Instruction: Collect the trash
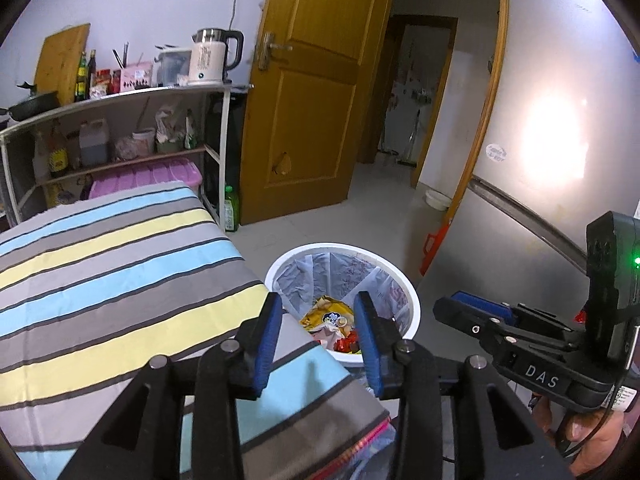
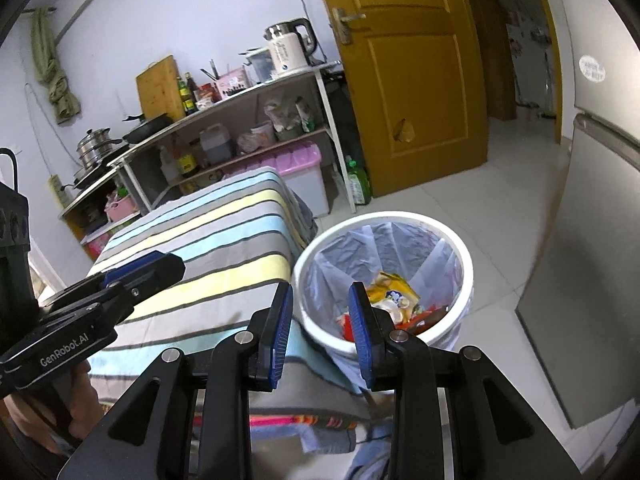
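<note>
A white trash bin (image 1: 412, 300) with a plastic liner stands on the floor beside the striped table (image 1: 120, 264). Inside lie a yellow snack wrapper (image 1: 326, 314) and red wrappers (image 1: 347, 345). My left gripper (image 1: 318, 304) is open and empty, held over the table's corner, facing the bin. My right gripper (image 2: 320, 294) is open and empty, above the bin's near rim (image 2: 320, 332); the yellow wrapper (image 2: 390, 286) and red wrappers (image 2: 424, 318) show in the bin. The right gripper also shows in the left wrist view (image 1: 460, 304), and the left gripper in the right wrist view (image 2: 160, 266).
A shelf rack (image 1: 120, 100) with a kettle (image 1: 210, 56), bottles and a pan stands behind the table. A pink-lidded box (image 1: 148, 174) and a green bottle (image 1: 231, 208) sit by it. A wooden door (image 1: 316, 88) is open; a grey fridge (image 1: 552, 120) stands right.
</note>
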The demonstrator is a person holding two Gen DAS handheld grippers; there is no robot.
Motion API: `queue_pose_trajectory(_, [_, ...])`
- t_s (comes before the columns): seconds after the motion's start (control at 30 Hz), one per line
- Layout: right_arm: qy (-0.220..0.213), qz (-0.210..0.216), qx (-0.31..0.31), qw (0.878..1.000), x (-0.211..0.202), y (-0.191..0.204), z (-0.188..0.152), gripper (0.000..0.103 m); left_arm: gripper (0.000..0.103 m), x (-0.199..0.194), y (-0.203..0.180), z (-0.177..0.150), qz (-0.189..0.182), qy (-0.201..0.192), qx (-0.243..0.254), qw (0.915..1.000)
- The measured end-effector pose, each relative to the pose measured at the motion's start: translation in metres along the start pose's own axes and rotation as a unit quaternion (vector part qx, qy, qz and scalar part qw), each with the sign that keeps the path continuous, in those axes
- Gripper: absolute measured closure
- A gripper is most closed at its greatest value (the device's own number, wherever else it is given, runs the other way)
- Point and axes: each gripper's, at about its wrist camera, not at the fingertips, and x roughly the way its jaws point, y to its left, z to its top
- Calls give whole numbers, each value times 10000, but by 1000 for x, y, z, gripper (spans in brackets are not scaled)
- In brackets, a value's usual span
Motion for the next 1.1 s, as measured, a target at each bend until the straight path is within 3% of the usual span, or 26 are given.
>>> queue_pose_trajectory(0.2, [-142,-52,-207,9997,-21,16,-16,73,64,-26,0,-16,112,-152,-4,9998])
queue_pose_trajectory(0.33, [-148,-89,-302,9994,-30,20,-26,64,64,-41,2,-28,175,-193,-27,9997])
queue_pose_trajectory(0.43, [-187,-141,-399,9989,-36,22,-32,63,64,-48,2,-37,217,-195,-27,9996])
queue_pose_trajectory(1.1, [-257,-307,-563,9976,-47,27,-50,62,64,-57,2,-56,373,-208,-39,9991])
